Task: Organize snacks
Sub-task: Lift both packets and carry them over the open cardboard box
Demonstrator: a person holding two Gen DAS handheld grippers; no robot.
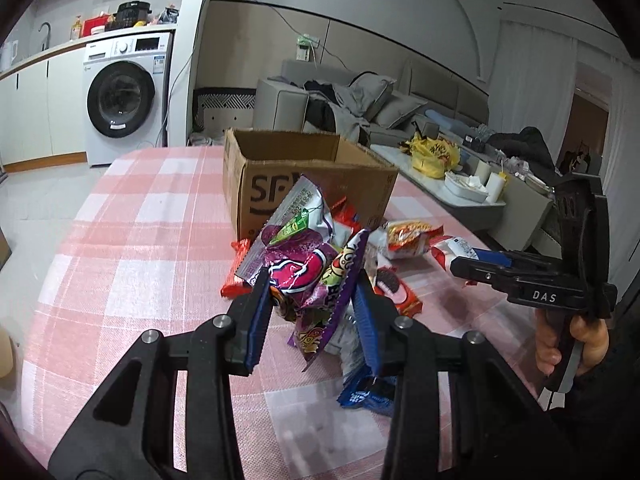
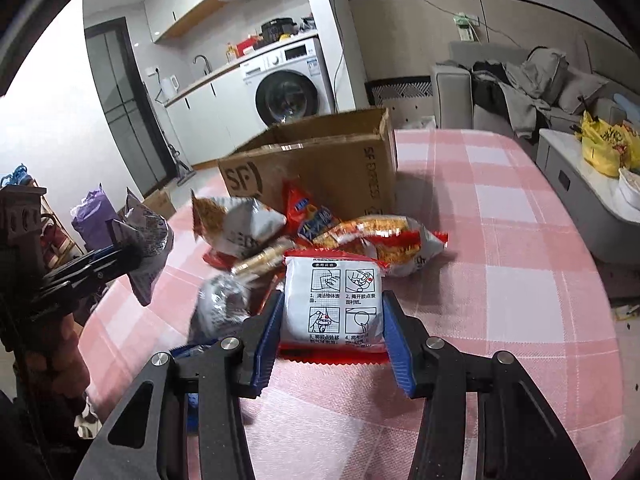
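An open cardboard box [image 1: 320, 184] stands on the pink checked tablecloth, also in the right wrist view [image 2: 320, 168]. A pile of snack packets [image 1: 400, 240] lies in front of it. My left gripper [image 1: 314, 312] is shut on a purple snack bag [image 1: 304, 276] and holds it above the table; it shows at the left of the right wrist view [image 2: 144, 244]. My right gripper [image 2: 332, 320] is shut on a white and red packet [image 2: 332, 304] over the pile; it shows at the right of the left wrist view [image 1: 472, 268].
A blue packet [image 1: 368, 396] lies under the left gripper. Red and orange packets [image 2: 380, 240] lie against the box. A low table with a yellow bag [image 1: 436, 156] and a sofa [image 1: 360, 100] stand beyond the table's right edge. A washing machine [image 1: 124, 96] stands at the back left.
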